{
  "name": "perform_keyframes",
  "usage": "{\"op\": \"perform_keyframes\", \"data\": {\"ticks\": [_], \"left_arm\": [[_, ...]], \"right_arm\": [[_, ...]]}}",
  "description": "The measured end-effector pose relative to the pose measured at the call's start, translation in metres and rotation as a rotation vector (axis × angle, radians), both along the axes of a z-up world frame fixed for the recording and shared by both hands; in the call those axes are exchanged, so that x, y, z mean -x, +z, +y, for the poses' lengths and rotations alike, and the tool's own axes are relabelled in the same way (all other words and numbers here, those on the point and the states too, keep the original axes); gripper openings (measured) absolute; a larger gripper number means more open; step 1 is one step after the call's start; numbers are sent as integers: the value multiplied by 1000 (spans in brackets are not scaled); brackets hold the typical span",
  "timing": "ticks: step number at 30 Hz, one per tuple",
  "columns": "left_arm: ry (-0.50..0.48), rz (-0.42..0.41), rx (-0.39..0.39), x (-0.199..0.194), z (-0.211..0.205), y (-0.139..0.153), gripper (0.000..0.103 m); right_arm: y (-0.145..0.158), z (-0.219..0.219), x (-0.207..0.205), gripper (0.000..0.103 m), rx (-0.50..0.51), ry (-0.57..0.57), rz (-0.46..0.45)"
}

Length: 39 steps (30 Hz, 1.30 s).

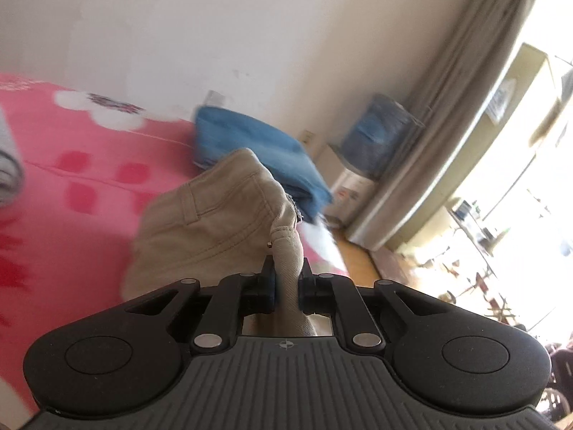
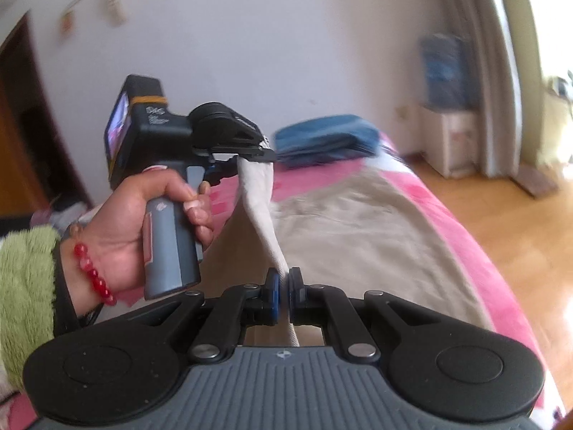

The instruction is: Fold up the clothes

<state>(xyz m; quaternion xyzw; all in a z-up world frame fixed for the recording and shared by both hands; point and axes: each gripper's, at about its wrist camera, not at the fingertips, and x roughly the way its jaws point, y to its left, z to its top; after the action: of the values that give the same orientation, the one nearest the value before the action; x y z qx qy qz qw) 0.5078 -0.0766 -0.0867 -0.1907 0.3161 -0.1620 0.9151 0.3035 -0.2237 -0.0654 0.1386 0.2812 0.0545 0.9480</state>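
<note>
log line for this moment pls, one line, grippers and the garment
left gripper: shut on beige trousers | right gripper: shut on beige trousers | edge lifted, rest on pink bed cover | folded blue garment behind

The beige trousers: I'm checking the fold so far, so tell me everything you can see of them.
The beige trousers look like cotton twill, with stitched seams, a pocket edge and a small metal rivet showing in the left wrist view. Most of the cloth lies spread on the pink blanket, reaching toward the bed's edge. One edge is lifted off the bed, stretched between the left gripper and the right gripper, both shut on it. Folded blue clothes lie behind, apart from them.
</note>
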Motion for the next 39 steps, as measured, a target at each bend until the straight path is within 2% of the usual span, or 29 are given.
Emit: {"op": "perform_keyframes", "data": {"ticks": [6,9,11,13,15,17,19,21,22,25,29,32,34,36,37,39], "left_arm": [[-78,10,-64,-6,-61,-17,8],[-106,68,-93,-7,-74,-34,10],[-99,141,-107,-11,-75,-44,17],[-98,162,-101,-11,-66,-42,40],[-100,174,-109,-9,-54,-35,45],[-109,185,-150,-5,-37,-22,48],[-125,186,-201,-2,-16,-1,51],[-123,169,-262,4,11,30,53],[-107,152,-294,6,25,48,55],[-27,95,-408,9,68,110,58],[134,6,-556,10,122,207,58],[272,-91,-671,18,155,286,58],[374,-164,-739,28,174,329,68],[429,-226,-781,41,186,351,73],[436,-245,-800,48,188,350,76],[395,-236,-807,59,186,324,80]], "right_arm": [[-13,-44,4,5,-50,-113,62],[-25,-64,5,5,-95,-173,104],[-38,-74,4,5,-130,-213,135],[-53,-82,4,5,-155,-242,167],[-65,-88,3,6,-185,-261,197],[-65,-92,4,7,-201,-251,200],[-60,-95,7,12,-212,-233,193],[-55,-98,9,35,-223,-214,185],[-52,-99,11,39,-228,-204,182],[-45,-103,15,40,-244,-176,171],[-33,-110,19,40,-257,-137,155],[0,-121,15,40,-219,-105,120],[26,-131,11,41,-206,-92,83],[48,-137,4,44,-208,-77,58],[58,-140,0,45,-210,-69,49],[75,-144,-9,47,-218,-48,37]]}}
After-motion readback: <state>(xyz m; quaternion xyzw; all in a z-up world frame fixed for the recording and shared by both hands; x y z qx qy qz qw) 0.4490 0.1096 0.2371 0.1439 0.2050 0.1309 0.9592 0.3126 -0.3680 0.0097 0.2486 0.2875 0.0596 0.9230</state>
